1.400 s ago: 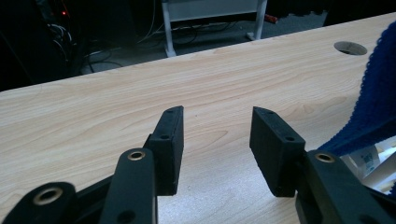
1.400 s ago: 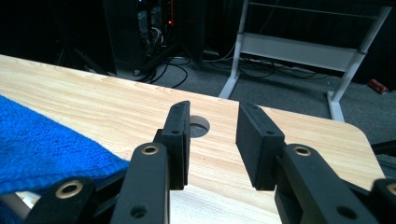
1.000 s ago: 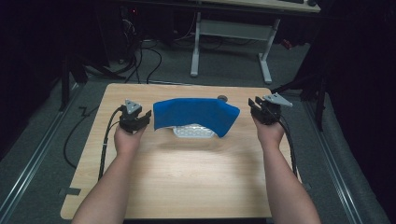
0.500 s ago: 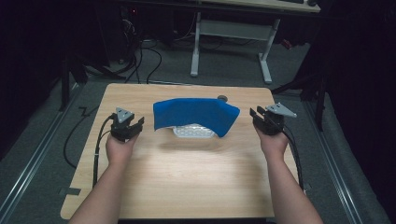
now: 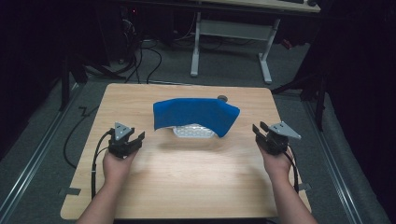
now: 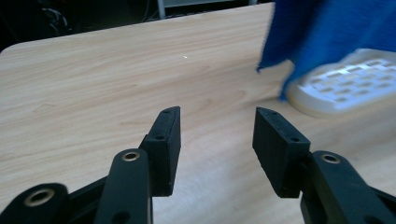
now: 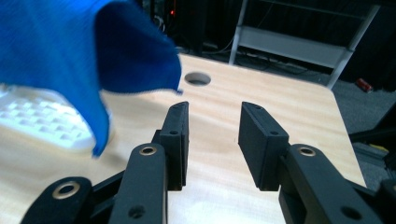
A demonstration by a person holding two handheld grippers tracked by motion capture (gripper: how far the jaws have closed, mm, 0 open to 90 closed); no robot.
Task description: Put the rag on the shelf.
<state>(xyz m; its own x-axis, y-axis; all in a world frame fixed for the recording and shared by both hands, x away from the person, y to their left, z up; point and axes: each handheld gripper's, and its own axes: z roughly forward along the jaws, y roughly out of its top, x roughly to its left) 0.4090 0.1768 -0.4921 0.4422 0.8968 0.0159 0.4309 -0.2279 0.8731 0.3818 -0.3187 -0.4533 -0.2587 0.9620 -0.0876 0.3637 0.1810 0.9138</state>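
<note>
A blue cloth (image 5: 196,114) lies draped over a white perforated basket (image 5: 194,132) at the middle of the wooden table (image 5: 187,172). My left gripper (image 5: 135,138) stands open at the table's left, a short way from the cloth's left edge, nothing between its jaws. My right gripper (image 5: 259,129) is open at the table's right, apart from the cloth's hanging right corner. In the left gripper view the cloth (image 6: 331,32) and basket (image 6: 345,84) sit at the upper right, beyond the open gripper (image 6: 217,114). In the right gripper view the cloth (image 7: 70,51) covers the basket (image 7: 42,119) at left of the gripper (image 7: 212,109).
A round cable hole (image 5: 222,98) sits in the tabletop behind the cloth, seen too in the right gripper view (image 7: 197,78). A white desk frame (image 5: 233,42) and cables (image 5: 140,56) stand on the floor beyond the table. Bare wood spreads in front of the basket.
Both hands have drawn back toward the near side and outward, away from the cloth. The cloth stays draped over the basket.
</note>
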